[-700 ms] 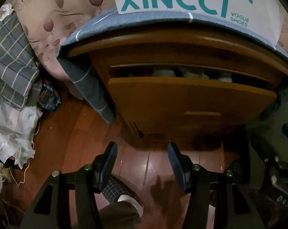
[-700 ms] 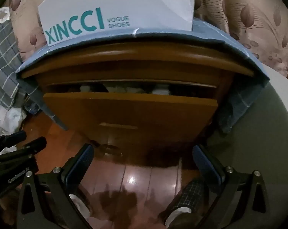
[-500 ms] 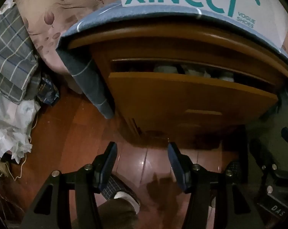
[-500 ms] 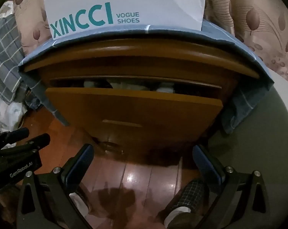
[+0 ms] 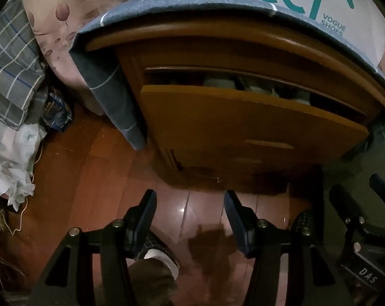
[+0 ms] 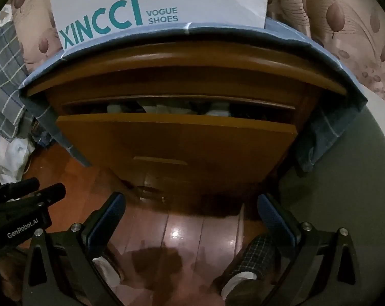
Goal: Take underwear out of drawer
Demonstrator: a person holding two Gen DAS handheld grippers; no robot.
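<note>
A wooden nightstand has its top drawer (image 5: 243,117) (image 6: 177,137) pulled out a little. Through the narrow gap I see pale and dark folded underwear (image 5: 223,83) (image 6: 167,108) inside, mostly hidden by the drawer front. My left gripper (image 5: 190,199) hangs open over the floor in front of the drawer, nothing between its fingers. My right gripper (image 6: 191,204) stands wide open, also short of the drawer and holding nothing. In the right wrist view the left gripper (image 6: 42,190) shows at the left edge.
A white XINCCI shoe bag (image 6: 154,2) stands on the blue cloth (image 5: 111,97) draped over the nightstand. Plaid bedding (image 5: 9,66) and white crumpled cloth (image 5: 9,158) lie at the left. A grey round seat (image 6: 345,178) sits at the right. The person's slippered feet (image 6: 251,262) stand on the red wood floor.
Both grippers have moved closer to the nightstand and the views tilted up slightly. The drawer gap and both openings look unchanged.
</note>
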